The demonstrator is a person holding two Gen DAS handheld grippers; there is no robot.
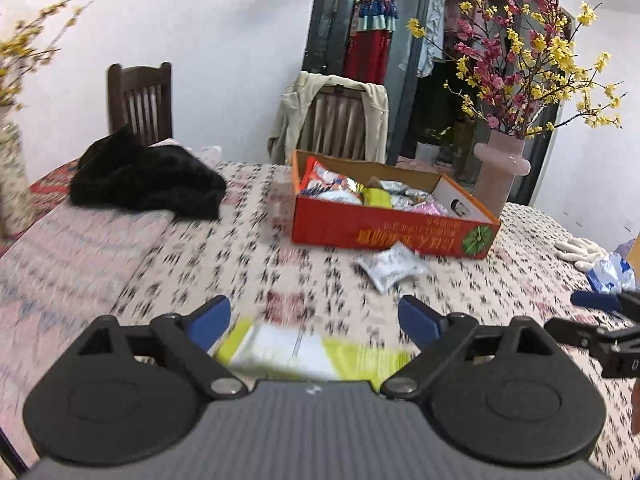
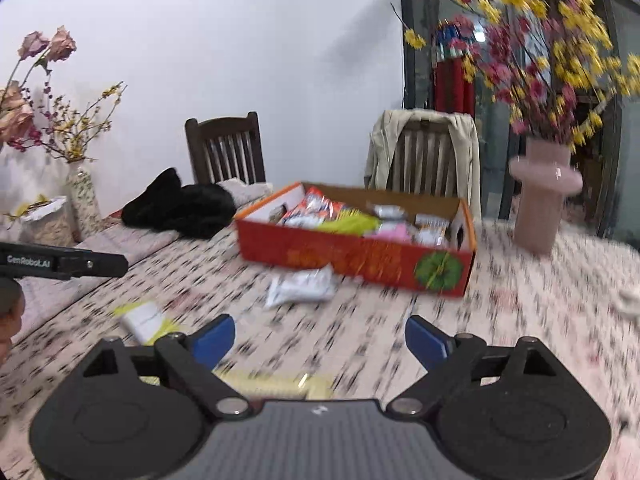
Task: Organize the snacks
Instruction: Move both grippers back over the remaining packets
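A home dining room: a table (image 1: 200, 248) under a floral patterned cloth, dark wooden slat-back chairs (image 1: 141, 100), a beige jacket (image 1: 292, 112) draped over one, and a pink ceramic vase (image 1: 500, 172) of yellow and pink blossom branches.

Red box (image 1: 384, 236), pink vase (image 1: 498, 176), black-flecked pale tablecloth (image 1: 240, 264).

"GenRoboLAI", or something close to it, shows in white lettering on the left gripper (image 2: 64, 265); yellow print on the red snack box (image 1: 394, 236) is too blurred to read.
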